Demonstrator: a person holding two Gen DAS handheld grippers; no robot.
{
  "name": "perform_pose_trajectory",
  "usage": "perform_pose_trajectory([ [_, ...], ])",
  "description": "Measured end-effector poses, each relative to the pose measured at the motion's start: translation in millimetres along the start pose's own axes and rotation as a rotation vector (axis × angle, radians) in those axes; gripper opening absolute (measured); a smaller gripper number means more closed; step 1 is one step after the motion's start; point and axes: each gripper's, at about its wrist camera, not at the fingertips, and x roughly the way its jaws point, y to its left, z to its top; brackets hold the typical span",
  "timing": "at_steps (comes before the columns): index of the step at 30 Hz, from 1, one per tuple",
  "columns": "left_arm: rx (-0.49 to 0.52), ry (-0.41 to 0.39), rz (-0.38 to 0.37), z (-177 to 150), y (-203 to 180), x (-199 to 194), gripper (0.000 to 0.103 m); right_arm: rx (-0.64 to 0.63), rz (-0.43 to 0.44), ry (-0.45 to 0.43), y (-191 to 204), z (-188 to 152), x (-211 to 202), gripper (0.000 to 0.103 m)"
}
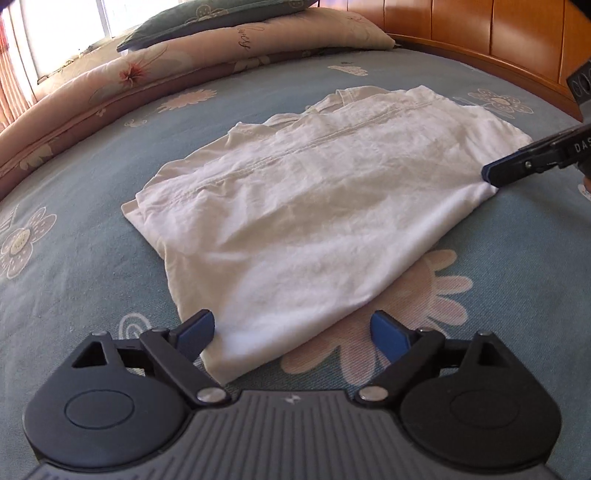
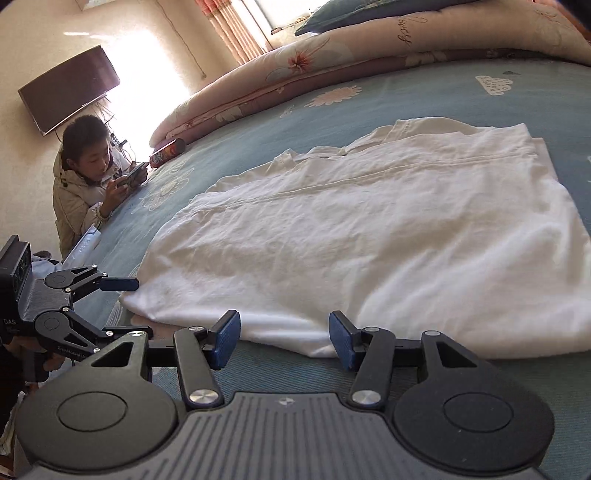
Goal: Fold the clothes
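Left wrist view: left claw [image 1: 293, 330] has its jaws wide apart, nothing pinched. The near corner of the white shirt [image 1: 314, 206] lies between the blue pads [image 1: 195, 328], closer to the left one; can't tell if it touches. The shirt is folded into a rough rectangle, flat on the bed [image 1: 92, 206], stretching ahead of the claw. Right claw [image 1: 491, 175] comes in from the right edge, tip at the shirt's right corner; seen side-on, so its gap is unreadable here. Beyond the shirt: rolled quilt [image 1: 122, 85], dark pillow [image 1: 207, 22] on top, wooden headboard [image 1: 480, 40] ahead-right.

Right wrist view: right claw [image 2: 284, 341] has its jaws apart, about half spread, pads clear of the cloth. The shirt's [image 2: 369, 240] near edge sits just ahead of and between the pads. Left claw [image 2: 127, 306] is off to the left, jaws wide, straddling the shirt's left corner, one finger above the cloth and one low by the bed [image 2: 461, 387]. Far left, a person [image 2: 88, 177] leans on the bed edge holding a phone [image 2: 131, 175]; a can [image 2: 168, 152] lies by the quilt [image 2: 295, 74], TV [image 2: 68, 88] on the wall.
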Motion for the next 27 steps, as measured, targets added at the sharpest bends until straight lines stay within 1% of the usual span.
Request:
perform_pose_trajectory([
  [2, 0.013, 0.003, 0.023, 0.6, -0.5, -5.5, 0.091, 0.048, 0.002, -0.007, -14.2, -1.4, -18.0, 0.059],
  [4, 0.024, -0.027, -0.006, 8.0, -4.6, -14.1, 0.091, 0.053, -0.008, -0.032, -17.9, 1.7, -32.1, 0.065],
  [6, 0.029, -0.072, -0.06, 18.3, -11.6, -22.2, 0.091, 0.044, -0.023, -0.071, -18.8, 6.6, -44.0, 0.068],
  [8, 0.04, -0.116, -0.107, 32.2, -23.5, -23.0, 0.092, 0.05, -0.017, -0.11, -19.8, 15.1, -46.1, 0.068],
  [9, 0.044, -0.126, -0.127, 38.6, -29.9, -20.2, 0.092, 0.071, -0.011, -0.129, -23.0, 19.2, -43.7, 0.069],
  [11, 0.061, -0.13, -0.148, 48.3, -42.9, -10.9, 0.092, 0.12, 0.002, -0.14, -31.1, 24.5, -34.5, 0.069],
  [13, 0.078, -0.112, -0.149, 51.4, -51.3, 0.9, 0.092, 0.154, -0.032, -0.115, -40.0, 24.5, -24.1, 0.069],
  [15, 0.071, -0.07, -0.123, 45.2, -48.4, 11.4, 0.091, 0.161, -0.087, -0.084, -48.8, 17.5, -22.0, 0.069],
  [17, 0.05, -0.02, -0.085, 36.1, -40.2, 19.8, 0.091, 0.159, -0.099, -0.088, -58.2, 7.3, -33.5, 0.069],
  [18, 0.029, 0.011, -0.057, 29.7, -32.7, 22.8, 0.093, 0.162, -0.107, -0.09, -62.7, 2.9, -39.6, 0.069],
  [20, -0.048, 0.015, -0.051, 18.4, -12.8, 17.7, 0.095, 0.174, -0.142, -0.099, -70.5, -2.7, -54.8, 0.069],
  [21, -0.065, 0.019, -0.038, 15.4, -6.9, 13.9, 0.095, 0.179, -0.165, -0.101, -73.7, -4.7, -62.4, 0.069],
  [23, -0.04, 0.011, -0.003, 13.0, -4.5, 3.5, 0.094, 0.165, -0.202, -0.099, -72.1, -3.6, -71.6, 0.07],
  [25, 0.009, -0.014, 0.027, 14.3, -9.7, -5.6, 0.094, 0.112, -0.226, -0.106, -59.8, 0.2, -74.5, 0.074],
  [27, 0.102, -0.052, 0.079, 19.5, -23.3, -10.2, 0.094, 0.033, -0.236, -0.116, -38.7, 5.6, -70.7, 0.074],
])
